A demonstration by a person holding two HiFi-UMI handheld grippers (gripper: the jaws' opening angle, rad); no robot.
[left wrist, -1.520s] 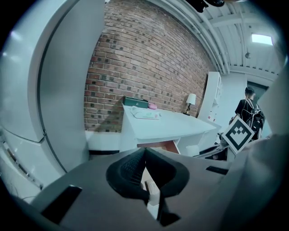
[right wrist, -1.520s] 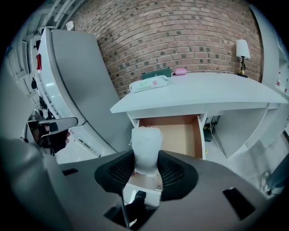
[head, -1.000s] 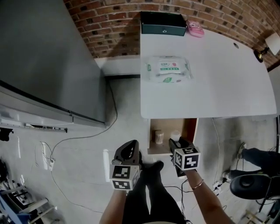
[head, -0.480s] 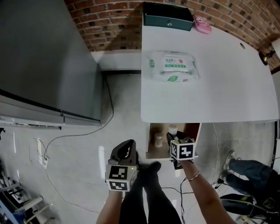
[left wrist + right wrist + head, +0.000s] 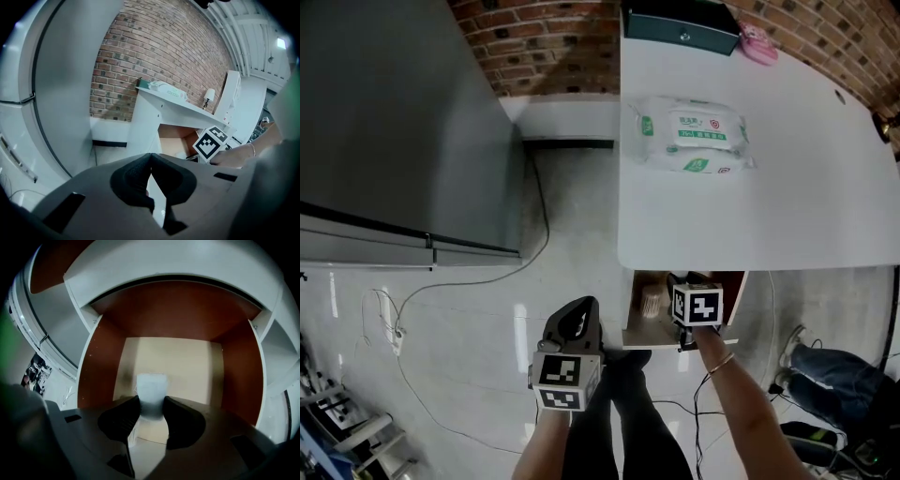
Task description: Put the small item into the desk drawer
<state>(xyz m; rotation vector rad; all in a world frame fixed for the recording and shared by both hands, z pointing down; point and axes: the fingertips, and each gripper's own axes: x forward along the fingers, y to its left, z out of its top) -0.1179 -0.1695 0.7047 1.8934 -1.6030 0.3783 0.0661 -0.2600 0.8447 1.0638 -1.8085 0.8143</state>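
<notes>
In the right gripper view a small white container [image 5: 151,393] stands upright between the pads of my right gripper [image 5: 151,417], which is shut on it. It hangs inside the open desk drawer [image 5: 197,362], over the pale drawer floor between red-brown walls. In the head view my right gripper [image 5: 686,284] reaches under the front edge of the white desk [image 5: 806,187] into the drawer [image 5: 639,336]; the container is hidden there. A small beige jar [image 5: 652,301] stands in the drawer's left part. My left gripper [image 5: 578,317] is low over the floor, shut and empty.
On the desk lie a pack of wet wipes [image 5: 692,137], a dark green box [image 5: 680,23] and a pink item [image 5: 759,43]. A large grey panel [image 5: 394,122] stands at the left. Cables [image 5: 469,284] trail over the floor. Another person's leg [image 5: 834,373] is at the right.
My right gripper has moved forward with the white container, deeper into the drawer under the desk edge. The left gripper has stayed about where it was.
</notes>
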